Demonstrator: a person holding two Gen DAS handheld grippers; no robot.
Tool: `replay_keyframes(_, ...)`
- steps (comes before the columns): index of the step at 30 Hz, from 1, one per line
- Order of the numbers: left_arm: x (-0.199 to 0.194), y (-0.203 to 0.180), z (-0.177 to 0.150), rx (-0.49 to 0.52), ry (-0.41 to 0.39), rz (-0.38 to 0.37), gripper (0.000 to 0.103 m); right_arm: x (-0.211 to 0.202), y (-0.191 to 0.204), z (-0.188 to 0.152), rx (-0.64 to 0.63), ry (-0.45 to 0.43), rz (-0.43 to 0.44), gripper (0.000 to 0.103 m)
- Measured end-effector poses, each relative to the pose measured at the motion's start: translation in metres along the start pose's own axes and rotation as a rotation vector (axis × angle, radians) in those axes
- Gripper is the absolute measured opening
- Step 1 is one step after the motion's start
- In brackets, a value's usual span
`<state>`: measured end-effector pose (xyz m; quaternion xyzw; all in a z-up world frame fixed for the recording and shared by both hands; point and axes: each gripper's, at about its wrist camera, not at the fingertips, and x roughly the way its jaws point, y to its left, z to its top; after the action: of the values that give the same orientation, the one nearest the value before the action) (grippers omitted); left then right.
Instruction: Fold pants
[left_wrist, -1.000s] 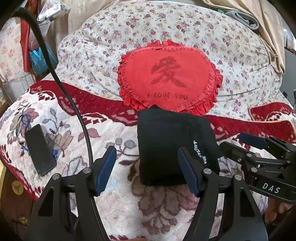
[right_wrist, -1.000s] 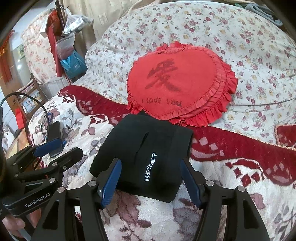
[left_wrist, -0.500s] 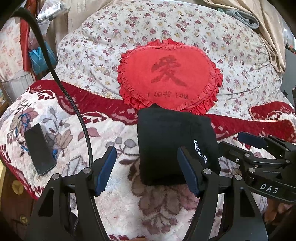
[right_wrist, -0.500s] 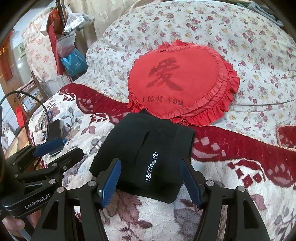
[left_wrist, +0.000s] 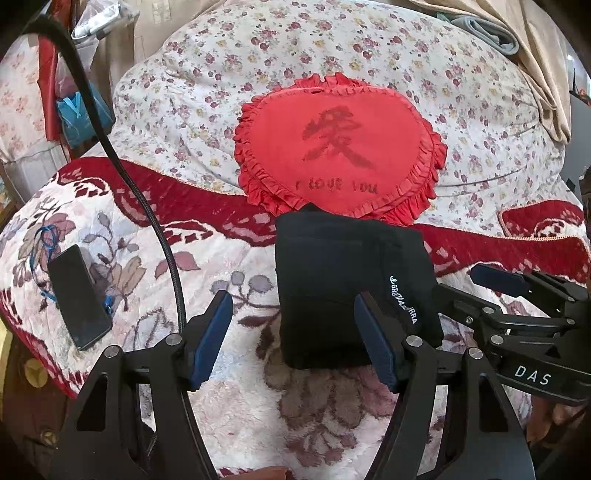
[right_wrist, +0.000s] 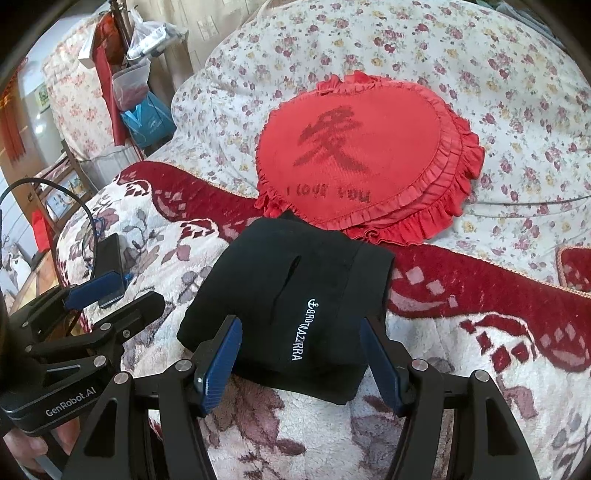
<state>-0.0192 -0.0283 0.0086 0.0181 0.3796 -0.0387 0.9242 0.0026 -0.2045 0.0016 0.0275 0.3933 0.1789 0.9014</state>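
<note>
black pants (left_wrist: 351, 291) lie folded into a compact bundle on the floral blanket (left_wrist: 236, 402), apparently finished; left gripper (left_wrist: 295, 336) and right gripper (right_wrist: 301, 363) hover, jaws apart, empty.

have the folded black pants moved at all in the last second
No. The pants lie in the same spot, their far edge just below the red heart cushion as before.

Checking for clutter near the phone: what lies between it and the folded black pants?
Left wrist view: a black cable crosses bare floral blanket between phone and pants.
</note>
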Motion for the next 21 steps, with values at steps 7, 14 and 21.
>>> replay_keyframes(7,0.0016,0.0002,0.0000,-0.002,0.007,-0.002,0.069,0.0021,-0.0007,-0.0006,0.004,0.007,0.001,0.064)
replay_keyframes(14,0.0042,0.0019,-0.0016,-0.006,0.020,-0.004,0.069,0.0040,0.0008,-0.0028,0.003,0.017,0.003,0.064)
replay_keyframes(21,0.0052,0.0028,-0.0007,-0.008,0.025,-0.008,0.069,0.0054,-0.0004,-0.0029,0.009,0.023,0.004,0.064)
